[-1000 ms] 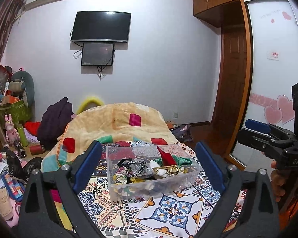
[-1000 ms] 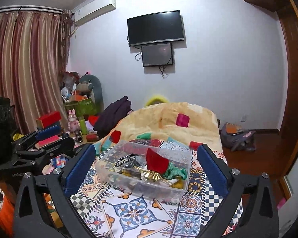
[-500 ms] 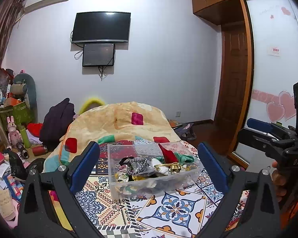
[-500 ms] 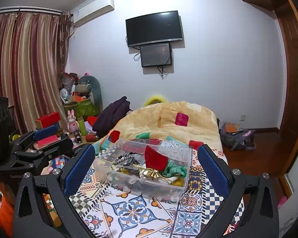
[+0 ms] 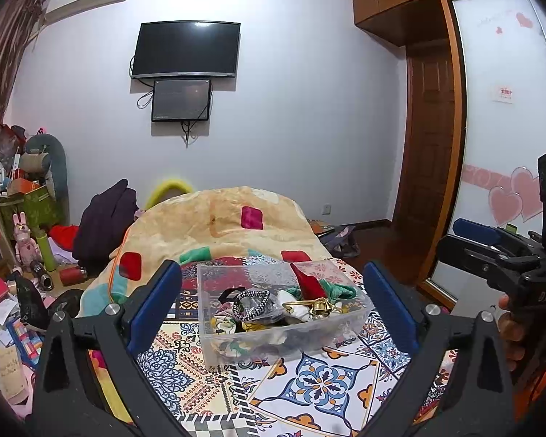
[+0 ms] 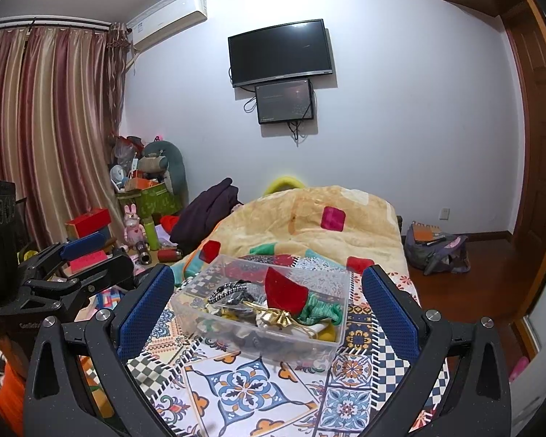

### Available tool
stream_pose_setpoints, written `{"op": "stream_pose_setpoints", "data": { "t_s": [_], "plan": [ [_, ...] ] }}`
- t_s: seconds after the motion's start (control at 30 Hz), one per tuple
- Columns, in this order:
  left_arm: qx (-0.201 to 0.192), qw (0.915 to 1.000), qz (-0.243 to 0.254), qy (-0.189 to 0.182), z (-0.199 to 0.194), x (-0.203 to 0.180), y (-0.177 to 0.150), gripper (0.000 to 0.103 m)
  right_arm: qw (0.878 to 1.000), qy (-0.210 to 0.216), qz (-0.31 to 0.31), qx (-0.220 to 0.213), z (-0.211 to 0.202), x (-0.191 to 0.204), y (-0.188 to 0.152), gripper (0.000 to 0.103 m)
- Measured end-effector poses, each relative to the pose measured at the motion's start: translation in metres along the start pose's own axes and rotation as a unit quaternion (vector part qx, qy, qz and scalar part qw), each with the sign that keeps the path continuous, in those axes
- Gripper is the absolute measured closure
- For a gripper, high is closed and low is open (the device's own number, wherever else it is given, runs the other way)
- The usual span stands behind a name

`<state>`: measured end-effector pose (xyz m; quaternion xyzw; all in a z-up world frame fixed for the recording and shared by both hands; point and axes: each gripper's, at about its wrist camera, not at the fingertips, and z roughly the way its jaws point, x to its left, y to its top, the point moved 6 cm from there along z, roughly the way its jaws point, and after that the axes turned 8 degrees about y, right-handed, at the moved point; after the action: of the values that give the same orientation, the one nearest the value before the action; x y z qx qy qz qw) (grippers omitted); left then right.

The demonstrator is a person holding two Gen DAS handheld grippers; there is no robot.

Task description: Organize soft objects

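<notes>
Both grippers, left [image 5: 273, 300] and right [image 6: 267, 300], hovered before the clear plastic bin [image 6: 262, 313] of soft accessories on the bed, fingers spread apart and empty, apparently ready to reach in.

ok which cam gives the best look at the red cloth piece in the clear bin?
Right wrist: the red cloth piece shows a broad face above the clear bin rim, unobstructed. Left wrist shows the same piece narrower, more edge-on, among the clutter.
</notes>
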<state>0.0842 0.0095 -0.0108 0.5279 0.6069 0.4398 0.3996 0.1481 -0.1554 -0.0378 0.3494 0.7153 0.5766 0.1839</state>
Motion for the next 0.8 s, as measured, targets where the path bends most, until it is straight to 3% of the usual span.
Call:
{"op": "stream_pose_setpoints", "data": {
  "t_s": [0.8],
  "plan": [
    [0.001, 1.0000, 0.003, -0.002, -0.0011, -0.0016, -0.0012, 0.002, 1.000, 0.000, -0.001, -0.003, -0.0013, 0.0045, 0.0004, 0.000]
  ]
}}
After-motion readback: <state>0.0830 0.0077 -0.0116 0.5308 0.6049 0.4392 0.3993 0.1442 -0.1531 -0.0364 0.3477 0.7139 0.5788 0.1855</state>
